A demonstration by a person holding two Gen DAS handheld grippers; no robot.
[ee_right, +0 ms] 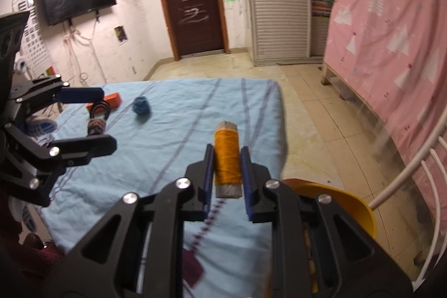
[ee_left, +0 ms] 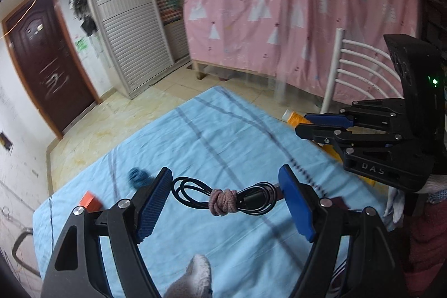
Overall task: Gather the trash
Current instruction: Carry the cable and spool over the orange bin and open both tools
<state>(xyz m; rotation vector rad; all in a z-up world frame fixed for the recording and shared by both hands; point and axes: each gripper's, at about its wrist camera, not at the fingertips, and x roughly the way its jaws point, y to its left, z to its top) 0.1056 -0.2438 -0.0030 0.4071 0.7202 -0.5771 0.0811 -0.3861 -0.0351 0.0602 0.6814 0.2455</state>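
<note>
My left gripper [ee_left: 225, 180] holds a coiled black cable [ee_left: 251, 200] tied with a pinkish band [ee_left: 223, 201]. The bundle spans the gap between the blue pads [ee_left: 153, 203] above the light-blue cloth [ee_left: 223, 130]. In the right wrist view the same gripper [ee_right: 104, 119] appears at the left with the cable [ee_right: 99, 109] in it. My right gripper [ee_right: 226, 151] is shut on an orange thread spool [ee_right: 226, 161], pads on both its sides. From the left wrist view that gripper [ee_left: 303, 124] shows at the right, with the spool [ee_left: 294, 117] poking out.
A crumpled blue wad [ee_right: 141, 105] and an orange box [ee_right: 113, 99] lie on the cloth's far left part. A yellow bowl-shaped container [ee_right: 349, 205] sits by the table's right edge, beside a white chair back [ee_left: 360, 69]. A pink curtain [ee_left: 293, 4] hangs behind.
</note>
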